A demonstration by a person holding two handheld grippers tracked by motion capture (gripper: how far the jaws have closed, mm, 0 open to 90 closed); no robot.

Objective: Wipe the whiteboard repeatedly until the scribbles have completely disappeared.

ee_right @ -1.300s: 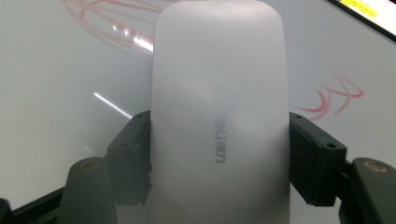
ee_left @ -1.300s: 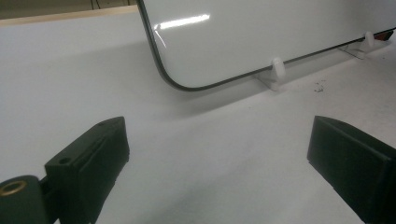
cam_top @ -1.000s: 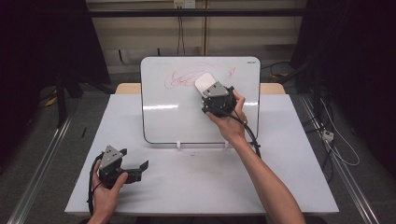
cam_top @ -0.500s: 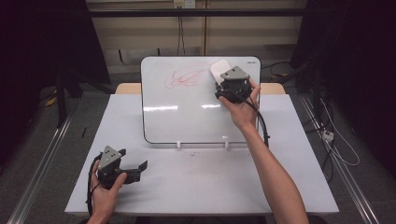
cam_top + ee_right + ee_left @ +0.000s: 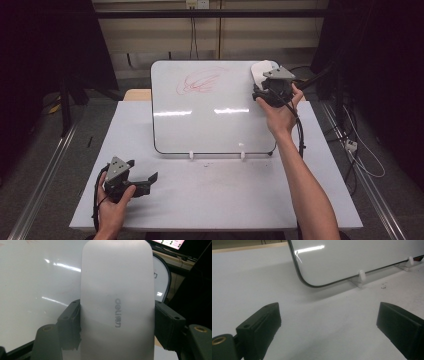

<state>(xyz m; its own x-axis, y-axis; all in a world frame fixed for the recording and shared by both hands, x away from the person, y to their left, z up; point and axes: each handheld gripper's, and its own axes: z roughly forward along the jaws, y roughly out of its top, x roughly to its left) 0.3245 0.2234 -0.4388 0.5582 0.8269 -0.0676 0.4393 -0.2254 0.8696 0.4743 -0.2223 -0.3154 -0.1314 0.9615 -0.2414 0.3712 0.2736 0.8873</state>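
Right gripper (image 5: 264,85) clenched on the white whiteboard eraser (image 5: 116,302) at the whiteboard's (image 5: 210,120) top right corner: light, rigid, smooth plastic, best pinched across its long sides. Left gripper (image 5: 145,181) released, low over the bench (image 5: 225,200).

Eraser at the top right corner of the whiteboard

The right gripper (image 5: 264,83) clamps a white eraser (image 5: 260,73) against the whiteboard (image 5: 210,125), well right of the red scribble (image 5: 199,82); the left gripper (image 5: 145,181) rests open-jawed on the table (image 5: 225,200).
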